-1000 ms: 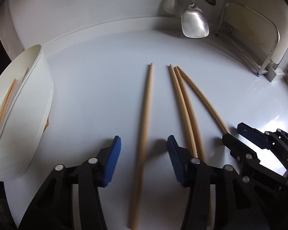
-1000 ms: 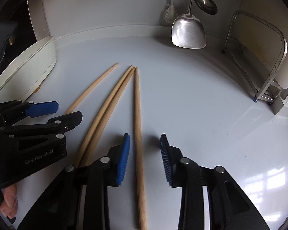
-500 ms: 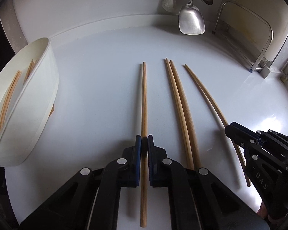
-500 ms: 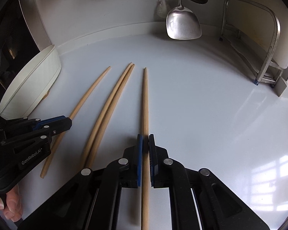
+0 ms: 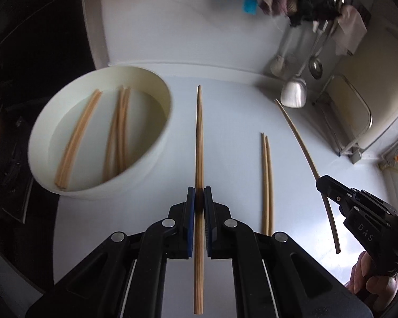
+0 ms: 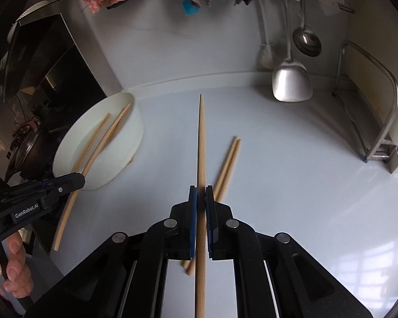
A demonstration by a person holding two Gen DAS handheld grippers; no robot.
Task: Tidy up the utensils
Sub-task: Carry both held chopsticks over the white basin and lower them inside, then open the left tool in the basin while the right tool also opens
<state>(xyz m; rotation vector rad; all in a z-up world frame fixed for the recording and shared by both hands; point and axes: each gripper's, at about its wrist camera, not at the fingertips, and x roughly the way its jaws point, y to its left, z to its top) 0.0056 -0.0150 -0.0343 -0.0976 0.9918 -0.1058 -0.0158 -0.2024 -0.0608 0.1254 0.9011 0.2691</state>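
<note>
Wooden chopsticks (image 5: pixel 114 135) already sit in the white bowl (image 5: pixel 156 143), each gripper's fingers (image 5: pixel 190 212) are clamped on one more above the bench (image 5: pixel 225 106), and a pair (image 5: pixel 266 182) is still lying there.

White lettering "GenRobot.AI" stands on the black side of the left claw (image 6: pixel 78 181) in the right wrist view, and "DAS" on the right claw (image 5: pixel 321 182) in the left wrist view.

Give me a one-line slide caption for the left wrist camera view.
Left gripper shut on one chopstick beside the white bowl of chopsticks; two more chopsticks lie on the counter.
</note>
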